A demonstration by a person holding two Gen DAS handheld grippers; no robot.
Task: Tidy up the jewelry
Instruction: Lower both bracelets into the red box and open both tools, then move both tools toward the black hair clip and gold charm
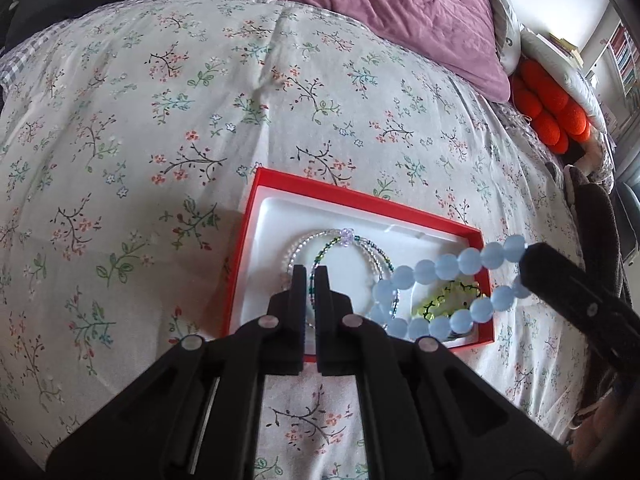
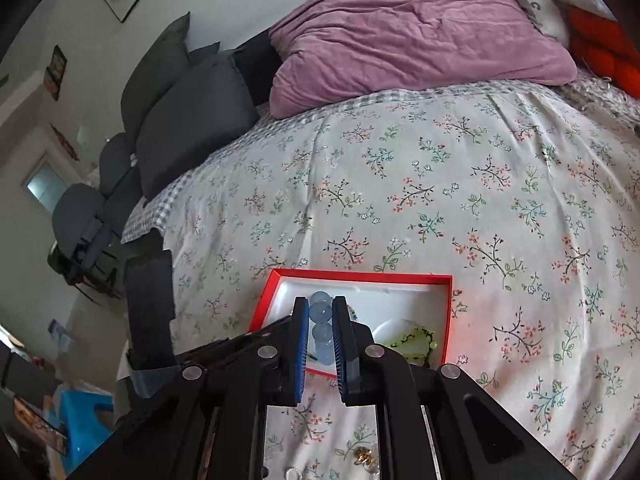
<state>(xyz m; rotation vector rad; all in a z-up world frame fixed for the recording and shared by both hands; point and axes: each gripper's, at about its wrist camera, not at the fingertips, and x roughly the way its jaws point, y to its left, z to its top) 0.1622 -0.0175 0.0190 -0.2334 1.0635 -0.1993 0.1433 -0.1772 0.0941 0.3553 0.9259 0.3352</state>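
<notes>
On the bed (image 1: 160, 120), seen from the left wrist, a red box (image 1: 256, 216) with a white liner lies open. Its near edge is hidden behind the left hand-held gripper (image 1: 311, 276), whose fingers stand nearly together over a clear and green beaded necklace (image 1: 320, 240); whether they pinch the strand I cannot tell. A blue bead bracelet (image 1: 440, 268) hangs over the box's right part, its loop stretched from lower left up to the right hand-held gripper (image 1: 532, 268), which grips its far-right end. A yellow-green bracelet (image 1: 448, 296) lies partly covered beneath.

From the right wrist, the right hand-held gripper (image 2: 320, 320) is clamped on blue beads (image 2: 321, 312) lined up along its fingers. Most of the bracelet is hidden. Small jewelry at the bottom edge is cut off.
</notes>
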